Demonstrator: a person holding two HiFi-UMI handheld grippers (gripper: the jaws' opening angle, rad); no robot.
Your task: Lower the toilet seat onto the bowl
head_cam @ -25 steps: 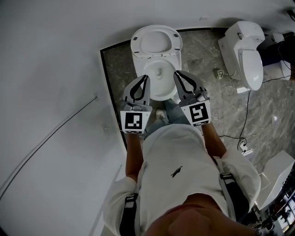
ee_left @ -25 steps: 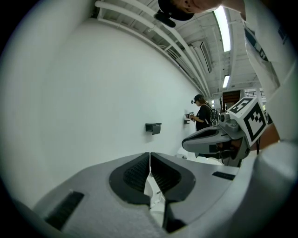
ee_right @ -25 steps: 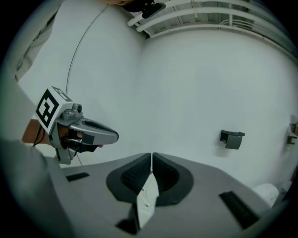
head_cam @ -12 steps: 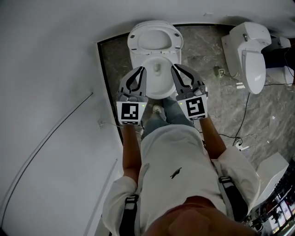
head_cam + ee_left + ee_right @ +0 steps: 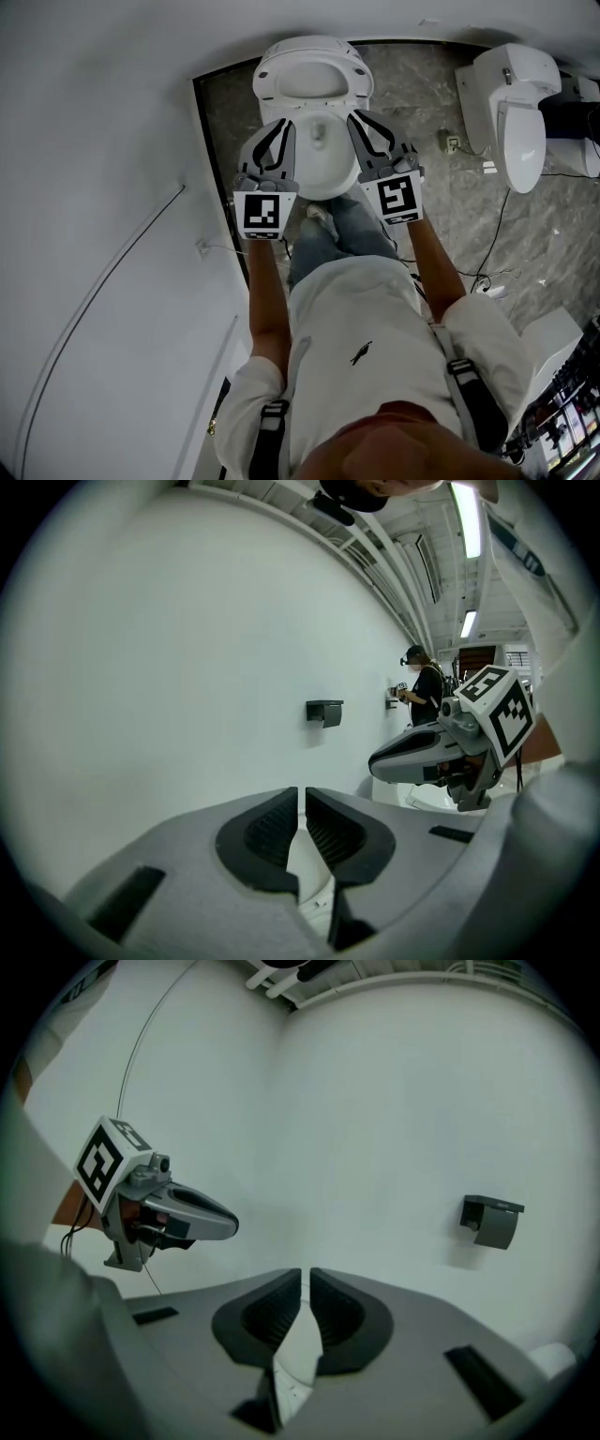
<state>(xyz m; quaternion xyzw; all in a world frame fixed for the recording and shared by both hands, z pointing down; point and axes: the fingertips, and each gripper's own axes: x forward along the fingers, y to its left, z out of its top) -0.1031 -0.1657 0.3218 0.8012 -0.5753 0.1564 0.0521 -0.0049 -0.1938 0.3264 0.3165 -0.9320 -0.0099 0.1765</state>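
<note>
In the head view a white toilet stands against the wall ahead of me. Its seat (image 5: pixel 352 82) is raised upright, and the open bowl (image 5: pixel 323 161) lies below it. My left gripper (image 5: pixel 284 125) hovers over the bowl's left rim, shut and empty. My right gripper (image 5: pixel 356 117) hovers over the right rim, also shut with nothing in it. In the left gripper view the jaws (image 5: pixel 302 795) meet, with the right gripper (image 5: pixel 441 752) alongside. In the right gripper view the jaws (image 5: pixel 306 1279) stand together, and the left gripper (image 5: pixel 164 1213) shows at the left.
A white wall (image 5: pixel 103 141) with a thin cable runs along the left. A second toilet (image 5: pixel 511 98) stands at the right on the marble floor, with cables near it. A toilet paper holder (image 5: pixel 324 711) hangs on the wall. A person (image 5: pixel 427 691) stands far off.
Both grippers have moved a little forward over the bowl, toward the raised seat. Both stay shut.
</note>
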